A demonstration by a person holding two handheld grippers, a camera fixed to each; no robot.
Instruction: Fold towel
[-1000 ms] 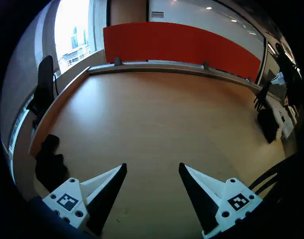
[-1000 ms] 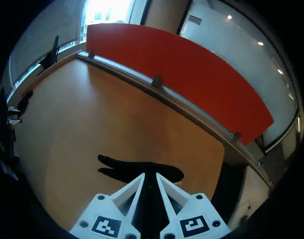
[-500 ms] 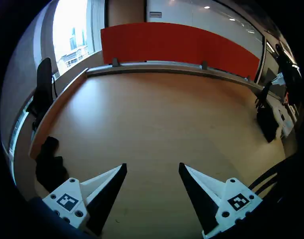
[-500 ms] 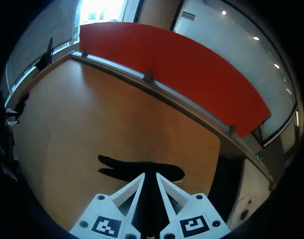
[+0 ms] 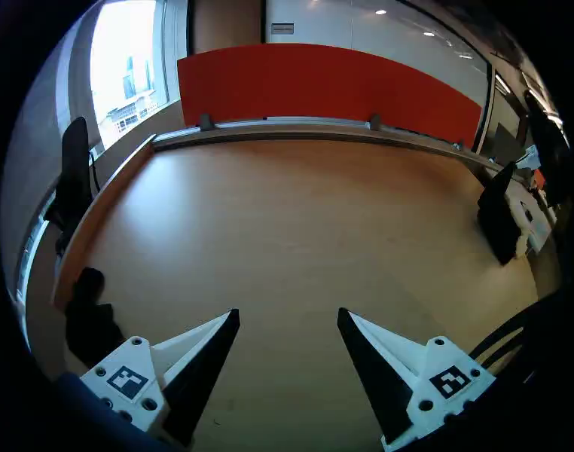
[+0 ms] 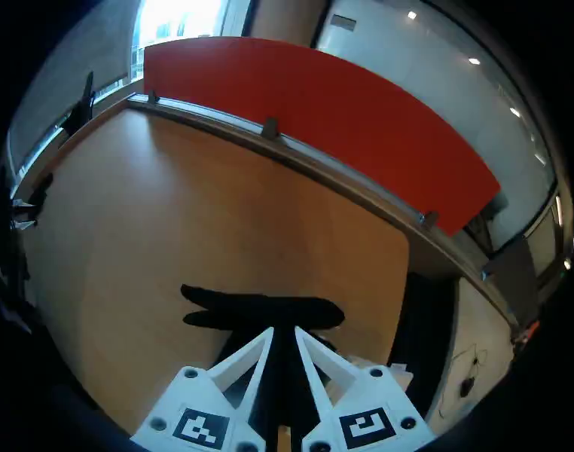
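In the right gripper view a black towel [image 6: 261, 313] is pinched between the fingertips of my right gripper [image 6: 283, 331]. Its dark cloth spreads left and right just past the tips and fills the narrow gap between the fingers. It hangs over the wooden table [image 6: 174, 218]. How much of the towel hangs below is hidden by the gripper. In the left gripper view my left gripper [image 5: 287, 313] stands open over the bare wooden table [image 5: 302, 218], with nothing between its fingers.
A red divider panel [image 5: 325, 79] runs along the table's far edge, on a grey rail [image 6: 325, 169]. A black chair [image 5: 68, 177] stands off the left edge, and a dark bundle [image 5: 87, 320] lies below it. Another dark chair [image 5: 502, 215] stands at the right.
Both views have drifted a little, so the red panel sits further left in each. A pale object has come into sight under the right gripper's fingers. The grip on the towel is unchanged.
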